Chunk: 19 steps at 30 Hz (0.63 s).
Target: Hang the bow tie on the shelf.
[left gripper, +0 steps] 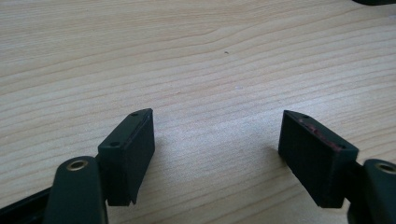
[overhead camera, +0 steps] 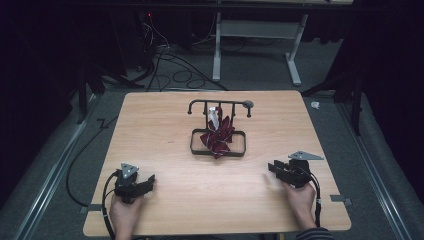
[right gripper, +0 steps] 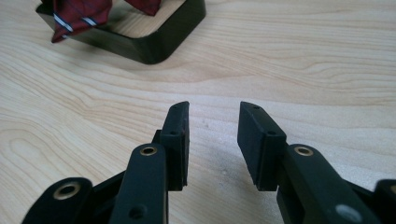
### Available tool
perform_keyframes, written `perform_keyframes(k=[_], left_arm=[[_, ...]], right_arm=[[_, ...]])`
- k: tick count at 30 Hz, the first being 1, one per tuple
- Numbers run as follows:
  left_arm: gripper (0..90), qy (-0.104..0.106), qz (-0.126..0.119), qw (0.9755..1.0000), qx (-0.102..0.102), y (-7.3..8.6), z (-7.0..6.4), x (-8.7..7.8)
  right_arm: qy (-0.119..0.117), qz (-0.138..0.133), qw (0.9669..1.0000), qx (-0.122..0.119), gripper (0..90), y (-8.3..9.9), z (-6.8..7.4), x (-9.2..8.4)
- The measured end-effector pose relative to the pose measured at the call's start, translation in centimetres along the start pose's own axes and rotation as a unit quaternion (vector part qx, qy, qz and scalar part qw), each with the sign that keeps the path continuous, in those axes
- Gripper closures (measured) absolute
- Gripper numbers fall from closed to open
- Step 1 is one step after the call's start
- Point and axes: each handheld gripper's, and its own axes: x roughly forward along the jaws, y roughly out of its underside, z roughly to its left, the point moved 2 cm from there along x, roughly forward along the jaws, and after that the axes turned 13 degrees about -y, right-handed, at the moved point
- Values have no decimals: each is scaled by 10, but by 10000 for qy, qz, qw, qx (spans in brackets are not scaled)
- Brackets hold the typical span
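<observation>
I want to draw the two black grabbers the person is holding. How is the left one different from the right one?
The left gripper has its jaws spread wide; the right gripper has its jaws closer together, though also open. The left gripper points toward the table's middle from the left side, the right gripper from the right side. The right gripper view shows the black rack with the red tie ahead; the left one faces bare wooden table. Both are black and hold nothing.

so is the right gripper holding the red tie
No, the right gripper has its jaws open over bare table, and the red striped tie lies apart from it on the black rack.
</observation>
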Motion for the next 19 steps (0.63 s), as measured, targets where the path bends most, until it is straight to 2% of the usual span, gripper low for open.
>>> perform_keyframes(k=[8, 11, 13, 14, 15, 16, 19], left_arm=[[274, 0, 7, 10000, 14, 0, 0, 0], [275, -2, 7, 10000, 14, 0, 0, 0], [274, -2, 12, 10000, 25, 0, 0, 0], [274, 3, 7, 10000, 14, 0, 0, 0], [274, 3, 7, 10000, 14, 0, 0, 0], [275, 10, -1, 10000, -7, 0, 0, 0], [275, 19, -4, 10000, -21, 0, 0, 0]], right_arm=[[304, 290, 9989, -207, 657, 9, 0, 11], [354, 258, 9987, -268, 653, 11, 1, 12], [444, 289, 9980, -354, 647, 11, 3, 13], [549, 346, 9966, -501, 634, 12, 6, 14], [549, 346, 9966, -501, 634, 12, 6, 14], [697, 421, 9943, -695, 624, 12, 10, 16], [691, 417, 9943, -693, 620, 12, 10, 16]])
